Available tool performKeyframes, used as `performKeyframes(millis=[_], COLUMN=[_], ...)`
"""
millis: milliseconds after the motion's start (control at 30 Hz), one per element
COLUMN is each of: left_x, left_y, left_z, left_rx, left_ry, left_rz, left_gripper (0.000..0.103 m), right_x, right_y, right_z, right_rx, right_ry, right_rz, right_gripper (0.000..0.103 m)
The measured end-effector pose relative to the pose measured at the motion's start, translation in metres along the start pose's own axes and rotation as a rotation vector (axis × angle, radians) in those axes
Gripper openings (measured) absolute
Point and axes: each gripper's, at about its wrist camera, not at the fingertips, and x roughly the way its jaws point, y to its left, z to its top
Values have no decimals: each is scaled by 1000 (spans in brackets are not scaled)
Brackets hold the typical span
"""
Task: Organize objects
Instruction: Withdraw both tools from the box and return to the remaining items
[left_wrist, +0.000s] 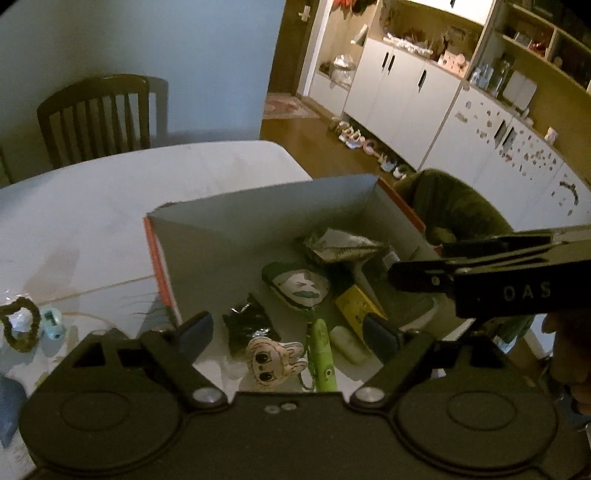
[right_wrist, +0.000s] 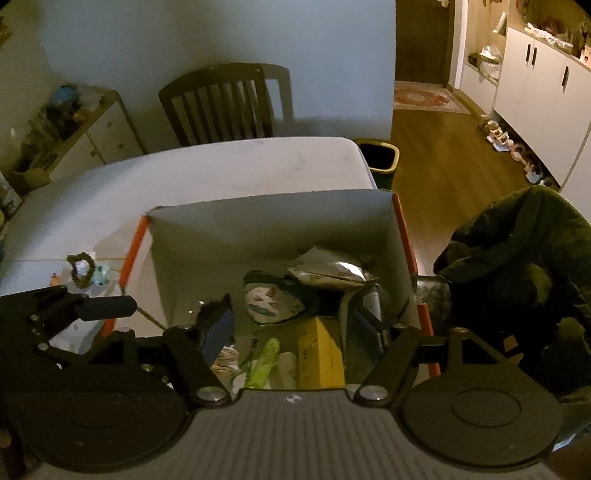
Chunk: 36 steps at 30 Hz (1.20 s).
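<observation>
Dim kitchen light is falling on the desk (left_wrist: 110, 206), where both grippers, left gripper (left_wrist: 291, 332) and right gripper (right_wrist: 295, 328), are hovering wide and empty over the box (left_wrist: 258, 206) while the light, fuzzy pipe-cleaner loop (left_wrist: 20, 325) is waiting at left, best pinched across its wire.

Dim, yellowish indoor light in both views, brighter on the pale blue wall (left_wrist: 184, 55) and the white cupboard doors (left_wrist: 402, 92). Deep shadow inside the open white cardboard box with orange edges (right_wrist: 258, 221), a small glare on the crinkled silver foil packet (right_wrist: 343, 271). Strong fisheye bending and black vignetting at the corners. Soft blur on near black gripper parts (left_wrist: 295, 424); grainy throughout.
</observation>
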Motion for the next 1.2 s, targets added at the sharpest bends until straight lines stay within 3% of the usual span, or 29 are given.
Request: performKeyframes(millis=[467, 1200], left_x=[-61, -123], left_y=[34, 123], left_z=[-7, -37], left_rx=[-21, -54], left_ry=[-109, -251], left_rz=[-28, 50], left_gripper=[102, 103], right_x=[-48, -72], right_y=[29, 119], right_z=[-14, -37], right_rx=[7, -9], right_ry=[-96, -215], right_rz=[45, 60], right_gripper=[83, 85])
